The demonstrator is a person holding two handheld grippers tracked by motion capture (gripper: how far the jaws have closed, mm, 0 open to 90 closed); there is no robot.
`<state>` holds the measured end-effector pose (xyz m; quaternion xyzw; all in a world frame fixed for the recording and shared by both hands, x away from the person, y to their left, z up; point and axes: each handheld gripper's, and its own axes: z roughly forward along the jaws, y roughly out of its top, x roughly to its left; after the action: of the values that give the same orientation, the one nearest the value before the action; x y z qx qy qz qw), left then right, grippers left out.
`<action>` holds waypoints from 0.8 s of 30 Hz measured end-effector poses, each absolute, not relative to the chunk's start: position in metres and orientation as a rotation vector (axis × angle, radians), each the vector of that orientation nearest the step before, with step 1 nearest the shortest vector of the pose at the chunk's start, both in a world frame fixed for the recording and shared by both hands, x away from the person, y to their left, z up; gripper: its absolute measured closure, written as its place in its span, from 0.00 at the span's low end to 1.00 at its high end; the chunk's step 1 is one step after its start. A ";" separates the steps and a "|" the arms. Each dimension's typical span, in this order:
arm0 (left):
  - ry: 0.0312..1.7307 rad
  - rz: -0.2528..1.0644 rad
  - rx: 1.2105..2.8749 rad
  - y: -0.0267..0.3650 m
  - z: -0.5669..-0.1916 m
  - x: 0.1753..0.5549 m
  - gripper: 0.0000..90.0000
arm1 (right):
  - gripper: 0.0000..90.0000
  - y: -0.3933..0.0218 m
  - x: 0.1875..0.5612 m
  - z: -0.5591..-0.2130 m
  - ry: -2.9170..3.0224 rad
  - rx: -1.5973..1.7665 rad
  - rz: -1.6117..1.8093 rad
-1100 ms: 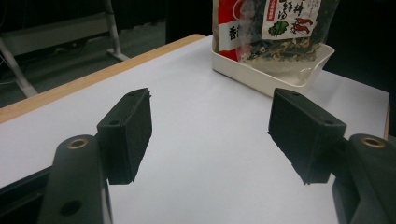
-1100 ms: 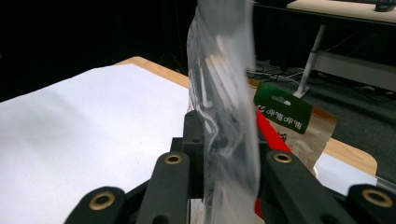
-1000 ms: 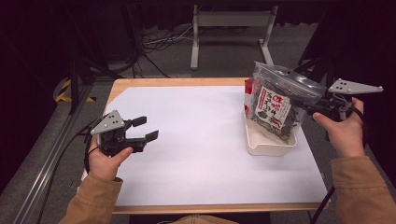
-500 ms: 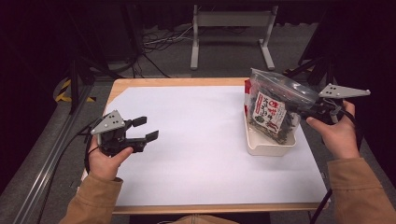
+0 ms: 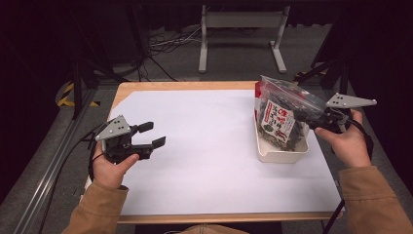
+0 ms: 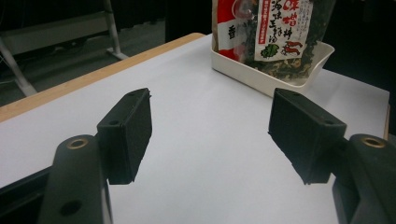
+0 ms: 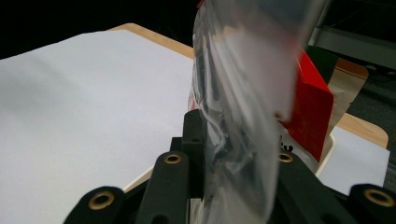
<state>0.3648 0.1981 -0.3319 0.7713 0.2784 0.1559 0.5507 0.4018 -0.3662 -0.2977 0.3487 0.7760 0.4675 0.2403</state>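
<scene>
The right gripper (image 5: 308, 118) is clamped on the clear top edge of a transparent plastic bag of dark dried greens with a red-and-white printed label (image 5: 280, 122), its jaws pinching the film. Compared with a second earlier, the bag sits lower, its bottom now inside the shallow white plastic tray (image 5: 281, 155) at the right of the white-covered table (image 5: 209, 161). The left gripper (image 5: 151, 135) hovers unchanged at the left, jaws wide apart and empty.

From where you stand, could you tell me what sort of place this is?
Probably a lab or recording workspace: a wooden table covered with white paper, loose black cables on the grey floor, and a person's hand-held black two-jaw grippers, left and right.
</scene>
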 end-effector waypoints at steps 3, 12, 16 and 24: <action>0.657 0.369 1.826 0.198 -0.332 0.365 0.35 | 0.85 -0.367 0.401 -0.300 2.124 0.958 1.274; 0.662 0.370 1.830 0.201 -0.333 0.365 0.35 | 0.70 -0.367 0.401 -0.301 2.111 1.003 1.279; 0.671 0.367 1.830 0.203 -0.335 0.364 0.35 | 0.58 -0.365 0.399 -0.302 2.071 1.020 1.314; 0.681 0.368 1.825 0.206 -0.336 0.360 0.35 | 0.38 -0.371 0.382 -0.293 1.966 1.062 1.375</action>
<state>0.3604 0.2063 -0.3360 0.7702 0.2876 0.1552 0.5477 0.3817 -0.3709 -0.2927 0.3913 0.7243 0.5065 0.2562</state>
